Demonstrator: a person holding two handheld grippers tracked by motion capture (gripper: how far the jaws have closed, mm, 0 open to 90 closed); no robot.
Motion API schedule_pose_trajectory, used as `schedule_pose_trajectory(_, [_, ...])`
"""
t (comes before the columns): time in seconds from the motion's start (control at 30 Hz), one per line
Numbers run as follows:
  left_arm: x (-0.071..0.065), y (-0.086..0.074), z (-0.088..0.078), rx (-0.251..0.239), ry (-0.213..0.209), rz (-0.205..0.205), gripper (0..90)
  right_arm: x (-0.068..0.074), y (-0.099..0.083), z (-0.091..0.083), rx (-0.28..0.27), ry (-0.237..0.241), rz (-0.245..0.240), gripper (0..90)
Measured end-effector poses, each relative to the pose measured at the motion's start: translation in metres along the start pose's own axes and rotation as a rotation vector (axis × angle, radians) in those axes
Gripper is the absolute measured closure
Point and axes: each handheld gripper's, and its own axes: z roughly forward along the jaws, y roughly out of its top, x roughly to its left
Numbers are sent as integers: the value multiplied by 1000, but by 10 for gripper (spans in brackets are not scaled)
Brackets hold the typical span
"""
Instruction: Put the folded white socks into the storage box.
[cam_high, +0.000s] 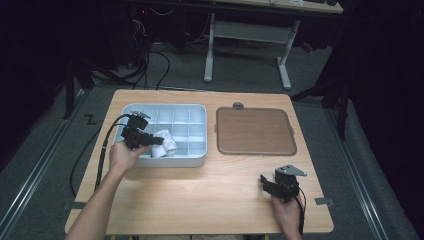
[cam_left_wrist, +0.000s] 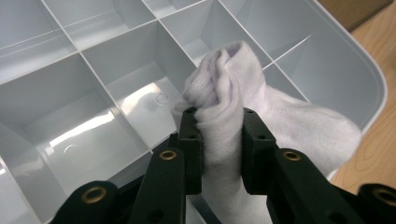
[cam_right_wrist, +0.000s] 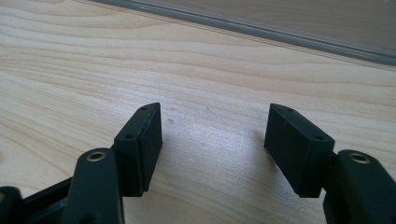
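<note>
At the worktop's (cam_high: 210, 195) near edge, the right gripper (cam_right_wrist: 212, 135) rests with jaws spread wide, holding nothing. Farther off, the left gripper (cam_left_wrist: 218, 140) pinches a white sock (cam_left_wrist: 243, 112) over the divided grey tray's (cam_high: 200, 159) near compartments.

We see a light wooden table (cam_high: 200, 190) under bright overhead light, while the room around it sits in deep shadow. Grey carpet (cam_high: 45, 165) covers the floor, black cables (cam_high: 150, 65) snake across it, and a white-legged desk (cam_high: 250, 35) stands behind, near dark equipment.
</note>
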Motion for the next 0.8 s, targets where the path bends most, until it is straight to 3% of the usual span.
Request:
schedule_pose_trajectory(0.23, [0, -8, 4, 28, 45, 84, 739, 0, 0, 0, 0, 0, 1, 373])
schedule_pose_trajectory(0.8, [1, -17, 12, 76, 85, 136, 749, 0, 0, 0, 0, 0, 0, 373])
